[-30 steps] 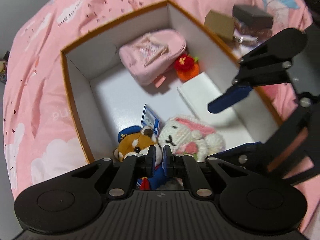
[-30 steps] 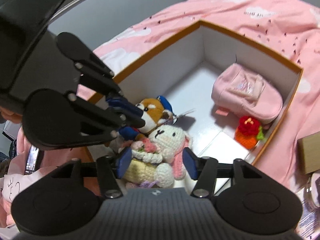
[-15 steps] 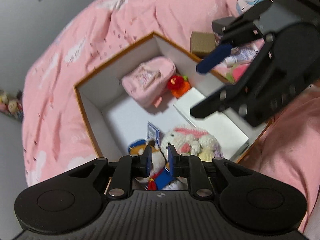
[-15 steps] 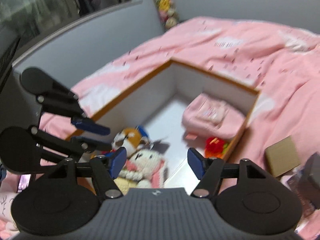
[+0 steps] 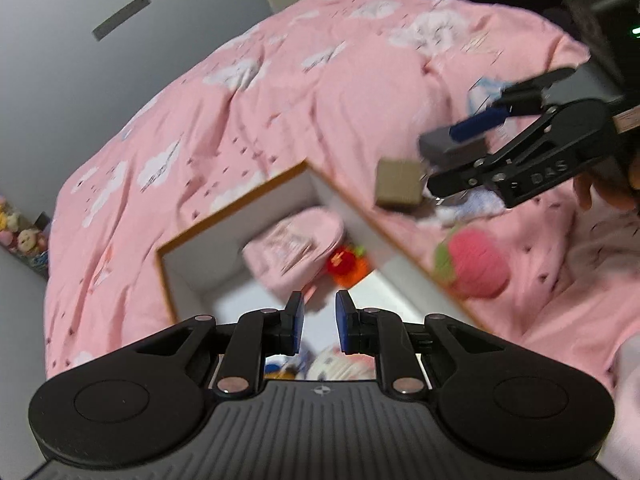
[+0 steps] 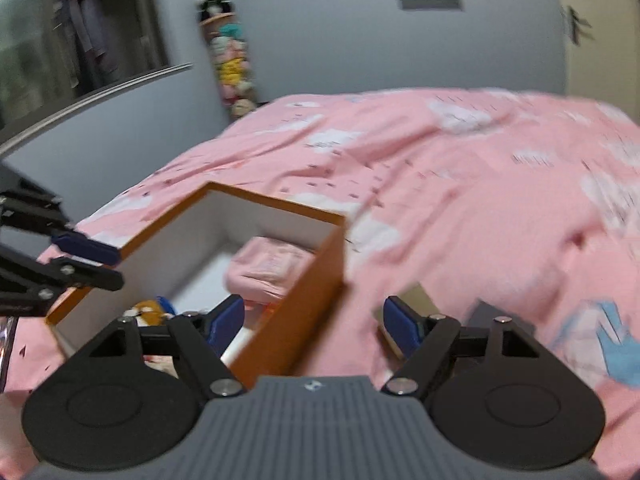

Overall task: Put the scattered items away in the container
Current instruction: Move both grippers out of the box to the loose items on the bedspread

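The white box with an orange rim (image 5: 236, 204) (image 6: 272, 200) sits on the bed. It holds a pink backpack (image 5: 292, 244) (image 6: 272, 264), a red-and-orange toy (image 5: 348, 264), a fox plush (image 6: 148, 308) and a bunny plush (image 5: 336, 364). My left gripper (image 5: 319, 316) (image 6: 112, 267) hovers above the box's near end, jaws a little apart and empty. My right gripper (image 6: 314, 320) (image 5: 456, 152) hangs over the box's right wall, its jaws opening with nothing held between them. Beside the box lie a brown carton (image 5: 400, 184) (image 6: 416, 296), a dark grey box (image 5: 452, 148) and a pink knitted strawberry (image 5: 476, 264).
A pink cloud-print duvet (image 6: 460, 200) covers the bed all around. A grey wall stands behind, with a column of hanging plush toys (image 6: 228, 60). A person's hand (image 5: 608, 196) holds the right gripper. A pale blue and white cloth (image 5: 476, 204) lies by the carton.
Both grippers rose and drew back from the plush toys, which stay in the box. The left jaws parted slightly; the right jaws widened and swung right toward the items beside the box.
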The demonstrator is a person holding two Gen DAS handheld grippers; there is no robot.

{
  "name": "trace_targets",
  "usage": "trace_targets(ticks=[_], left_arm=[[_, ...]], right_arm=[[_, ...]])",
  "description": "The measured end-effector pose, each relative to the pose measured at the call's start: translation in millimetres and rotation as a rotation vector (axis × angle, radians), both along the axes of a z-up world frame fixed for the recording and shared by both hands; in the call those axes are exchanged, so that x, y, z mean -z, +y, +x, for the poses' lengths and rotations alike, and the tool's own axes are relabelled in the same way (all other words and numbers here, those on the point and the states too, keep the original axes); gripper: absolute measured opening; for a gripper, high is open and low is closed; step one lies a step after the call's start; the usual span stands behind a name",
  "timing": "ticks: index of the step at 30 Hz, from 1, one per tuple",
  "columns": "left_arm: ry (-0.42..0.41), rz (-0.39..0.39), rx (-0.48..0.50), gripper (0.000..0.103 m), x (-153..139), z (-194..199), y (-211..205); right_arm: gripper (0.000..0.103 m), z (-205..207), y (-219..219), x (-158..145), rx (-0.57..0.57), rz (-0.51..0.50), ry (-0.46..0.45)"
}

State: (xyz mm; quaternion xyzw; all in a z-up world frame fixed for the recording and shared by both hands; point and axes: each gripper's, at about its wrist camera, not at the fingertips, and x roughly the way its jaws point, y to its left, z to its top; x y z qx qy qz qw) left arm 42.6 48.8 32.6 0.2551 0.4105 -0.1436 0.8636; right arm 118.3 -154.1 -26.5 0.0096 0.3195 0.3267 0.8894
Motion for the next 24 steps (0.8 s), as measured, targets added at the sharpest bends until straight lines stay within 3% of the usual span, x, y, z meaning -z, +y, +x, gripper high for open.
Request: trace_targets(ticks=[9,12,16,24], left_arm=[[0.0,-0.109,0.094,0.02,10.5,9.3,-40.8],[0.008,-0.147,0.122,0.021,18.5,11.8,-54.2],[0.025,-0.172,0.123,0.024,31.6,17.6,-69.6],[0.02,-0.199,0.065,0.024,46.0,32.3,-88.4]], right_arm=[[0.076,9.9,-57.7,22.3,0.155,-0.066,0.12],[0.068,7.1,-65.2,31.1,0.172,-0.113,0.13],[0.056,5.9,-65.7,41.4,0.158,-0.185,0.114],[0.053,21.7,-58.0,39.3,0.105,-0.309,0.018]])
